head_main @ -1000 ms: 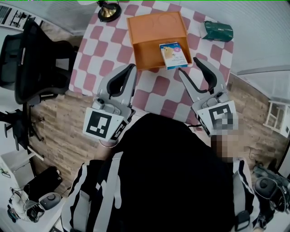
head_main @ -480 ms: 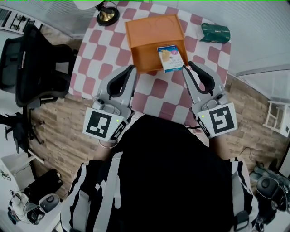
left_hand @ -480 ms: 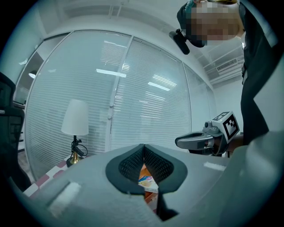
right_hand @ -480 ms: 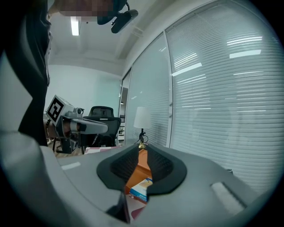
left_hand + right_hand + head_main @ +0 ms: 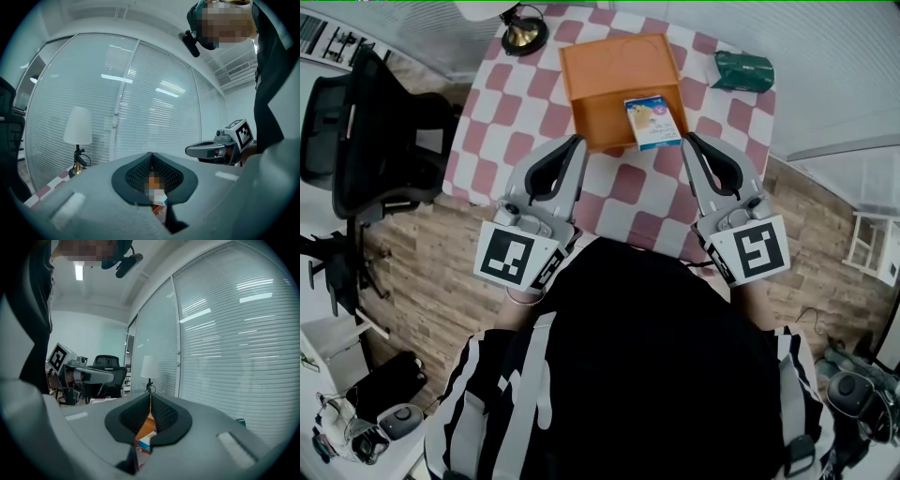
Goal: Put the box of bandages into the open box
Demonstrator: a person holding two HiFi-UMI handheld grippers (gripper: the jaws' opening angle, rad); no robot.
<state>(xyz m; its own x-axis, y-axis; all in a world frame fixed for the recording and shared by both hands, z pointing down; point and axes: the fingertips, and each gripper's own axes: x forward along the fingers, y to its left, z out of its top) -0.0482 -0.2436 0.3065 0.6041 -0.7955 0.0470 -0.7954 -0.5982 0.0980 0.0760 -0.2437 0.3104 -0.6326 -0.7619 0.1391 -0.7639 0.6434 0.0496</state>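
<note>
On the counter [image 5: 630, 192] the open box [image 5: 614, 70] sits mid-back, the box of bandages [image 5: 653, 123] at its near right corner; desk lamp [image 5: 524, 28] back left, packet [image 5: 743, 70] right.

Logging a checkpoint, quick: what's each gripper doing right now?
Left gripper: closed, holding nothing.
Right gripper: closed, holding nothing.

floor [image 5: 412, 272]: wood planks | office chair [image 5: 366, 131]: black, left of checkered bench [image 5: 628, 202] | lamp [image 5: 523, 28]: far bench corner | blinds [image 5: 154, 108]: apparently behind glass

The left gripper [image 5: 152, 155] has its jaws together — below the tips the box of bandages [image 5: 160, 198] shows; a lamp [image 5: 78, 125] stands at left.
</note>
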